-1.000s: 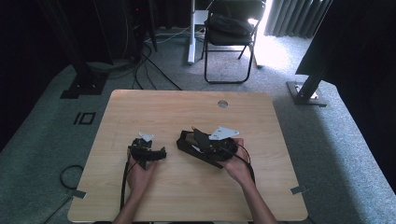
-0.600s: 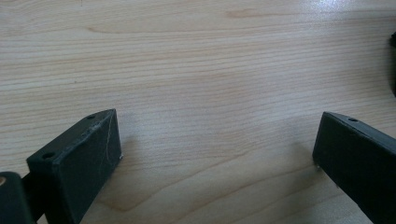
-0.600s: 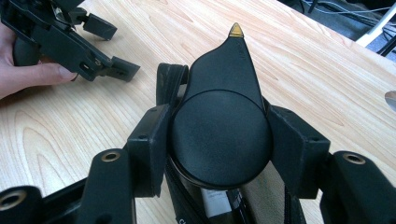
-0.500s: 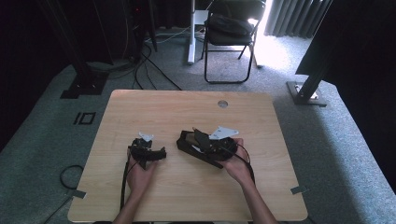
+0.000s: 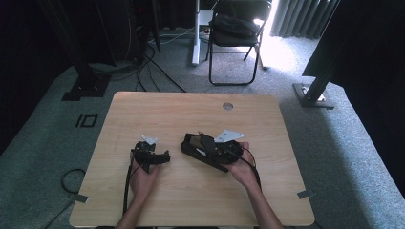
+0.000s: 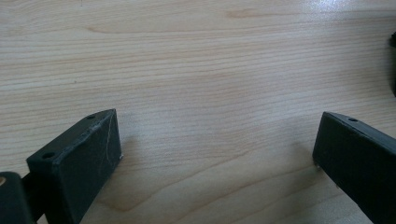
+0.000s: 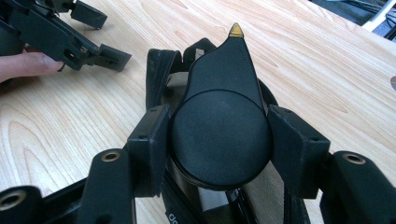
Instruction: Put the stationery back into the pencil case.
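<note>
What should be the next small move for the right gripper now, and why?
Probably lift it a little. The right gripper is shut on the round black object with a gold tip, jaws pressed against both sides, above a black strap on the table. The left gripper is open over bare wood, so it cannot help yet.

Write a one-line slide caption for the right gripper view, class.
Right tool clamps a round black object with a yellow-tipped point above a wooden table; the left tool rests beyond.
</note>
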Available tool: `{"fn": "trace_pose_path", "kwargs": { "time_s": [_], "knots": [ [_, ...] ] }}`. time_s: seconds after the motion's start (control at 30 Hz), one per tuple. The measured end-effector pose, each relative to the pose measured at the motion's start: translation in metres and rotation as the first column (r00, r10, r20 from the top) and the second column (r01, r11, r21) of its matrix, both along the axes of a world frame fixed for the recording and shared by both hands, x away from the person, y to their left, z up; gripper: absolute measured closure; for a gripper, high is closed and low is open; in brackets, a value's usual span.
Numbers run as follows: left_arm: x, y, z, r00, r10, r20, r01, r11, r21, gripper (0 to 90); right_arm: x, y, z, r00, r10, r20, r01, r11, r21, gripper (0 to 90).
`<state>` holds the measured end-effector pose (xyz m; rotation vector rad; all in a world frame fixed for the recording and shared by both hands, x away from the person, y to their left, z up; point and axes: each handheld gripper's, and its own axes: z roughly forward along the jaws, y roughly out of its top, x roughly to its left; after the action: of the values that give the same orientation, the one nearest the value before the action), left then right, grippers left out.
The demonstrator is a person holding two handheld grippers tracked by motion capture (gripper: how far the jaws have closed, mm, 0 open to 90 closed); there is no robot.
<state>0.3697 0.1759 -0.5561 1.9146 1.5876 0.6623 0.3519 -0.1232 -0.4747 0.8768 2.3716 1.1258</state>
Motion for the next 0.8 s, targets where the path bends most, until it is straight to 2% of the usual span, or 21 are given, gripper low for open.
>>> {"fn": "trace_pose_path", "kwargs": {
  "time_s": [0.8],
  "knots": [
    [0.0, -0.0001, -0.0001, 1.0, 0.001, 0.001, -0.001, 1.0, -0.001, 1.3, 0.0034, -0.0031, -0.0101, 0.9995, -0.002, -0.033, 0.002, 1.0, -0.019, 41.7]
  ]
}}
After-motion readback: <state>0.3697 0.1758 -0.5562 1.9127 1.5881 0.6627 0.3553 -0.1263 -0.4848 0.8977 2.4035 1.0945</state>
